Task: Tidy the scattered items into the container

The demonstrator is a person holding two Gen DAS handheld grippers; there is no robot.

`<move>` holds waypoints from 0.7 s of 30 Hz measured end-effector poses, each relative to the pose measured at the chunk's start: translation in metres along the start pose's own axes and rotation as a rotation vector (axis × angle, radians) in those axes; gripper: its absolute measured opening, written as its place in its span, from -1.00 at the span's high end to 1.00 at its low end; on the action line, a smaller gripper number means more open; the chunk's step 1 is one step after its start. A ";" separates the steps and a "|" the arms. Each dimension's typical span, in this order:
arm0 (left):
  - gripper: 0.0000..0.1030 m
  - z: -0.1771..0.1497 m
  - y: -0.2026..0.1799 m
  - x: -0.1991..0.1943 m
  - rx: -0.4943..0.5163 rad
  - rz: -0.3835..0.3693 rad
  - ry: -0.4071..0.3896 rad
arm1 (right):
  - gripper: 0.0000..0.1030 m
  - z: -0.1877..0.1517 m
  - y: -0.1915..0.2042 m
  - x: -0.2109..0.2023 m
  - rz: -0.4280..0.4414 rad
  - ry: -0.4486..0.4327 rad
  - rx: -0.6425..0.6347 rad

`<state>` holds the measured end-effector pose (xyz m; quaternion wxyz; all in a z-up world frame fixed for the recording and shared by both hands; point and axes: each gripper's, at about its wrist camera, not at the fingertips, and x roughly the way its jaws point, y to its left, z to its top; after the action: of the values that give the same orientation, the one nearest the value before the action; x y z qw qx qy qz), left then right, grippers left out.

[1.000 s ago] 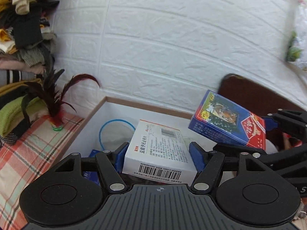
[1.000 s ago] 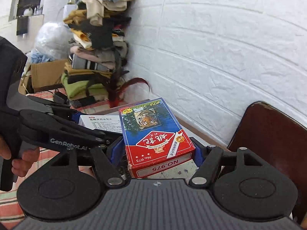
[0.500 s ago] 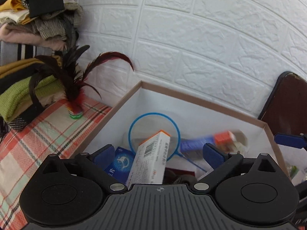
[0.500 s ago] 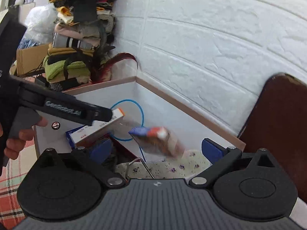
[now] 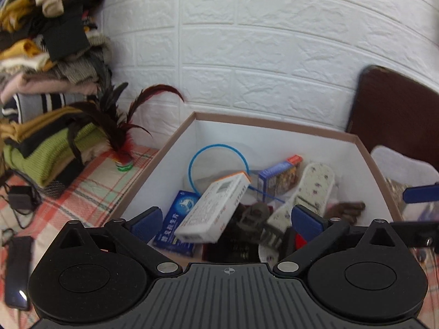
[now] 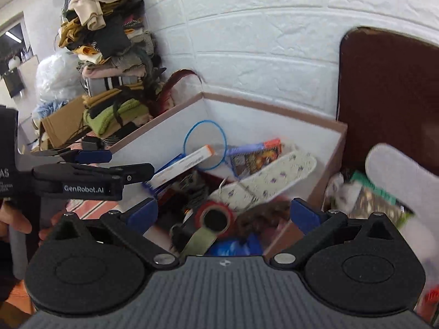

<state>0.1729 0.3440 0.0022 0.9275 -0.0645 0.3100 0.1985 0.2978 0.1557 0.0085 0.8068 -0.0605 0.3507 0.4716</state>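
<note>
The open cardboard box [image 5: 274, 126] with white inner walls stands against the brick wall; it also shows in the right wrist view [image 6: 269, 107]. Inside lie the white medicine box [image 5: 214, 208], tilted, the blue card pack with the tiger [image 5: 279, 176], a blue ring [image 5: 218, 148], a floral insole [image 5: 310, 189] and a red tape roll [image 6: 215, 216]. My left gripper [image 5: 229, 219] is open and empty above the box's near side. My right gripper [image 6: 223, 211] is open and empty above the box. The medicine box [image 6: 182, 166] and card pack [image 6: 255, 156] show in the right wrist view too.
A feather shuttlecock [image 5: 122, 148] stands on the plaid cloth [image 5: 82, 192] left of the box. Folded clothes [image 5: 41, 82] are piled at the left. A brown chair back [image 6: 389, 96] is to the right. A white insole [image 6: 397, 181] and packets lie right of the box.
Both grippers opened. The medicine box dropped from the left gripper and the card pack from the right; both now lie in the box. Both grippers have pulled back and up.
</note>
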 end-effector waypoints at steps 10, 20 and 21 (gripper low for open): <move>-1.00 -0.035 -0.044 -0.075 0.119 0.026 -0.003 | -0.99 -0.043 0.050 -0.073 -0.068 -0.006 -0.118; -1.00 -0.047 -0.060 -0.103 0.099 0.015 -0.005 | -0.99 -0.073 0.060 -0.097 -0.129 0.029 -0.165; -1.00 -0.048 -0.061 -0.104 0.099 0.013 -0.005 | -0.99 -0.075 0.060 -0.098 -0.131 0.032 -0.170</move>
<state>0.0958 0.2424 0.0260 0.9291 -0.0162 0.3173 0.1890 0.1809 0.0861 0.0274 0.8222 -0.1591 0.3177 0.4446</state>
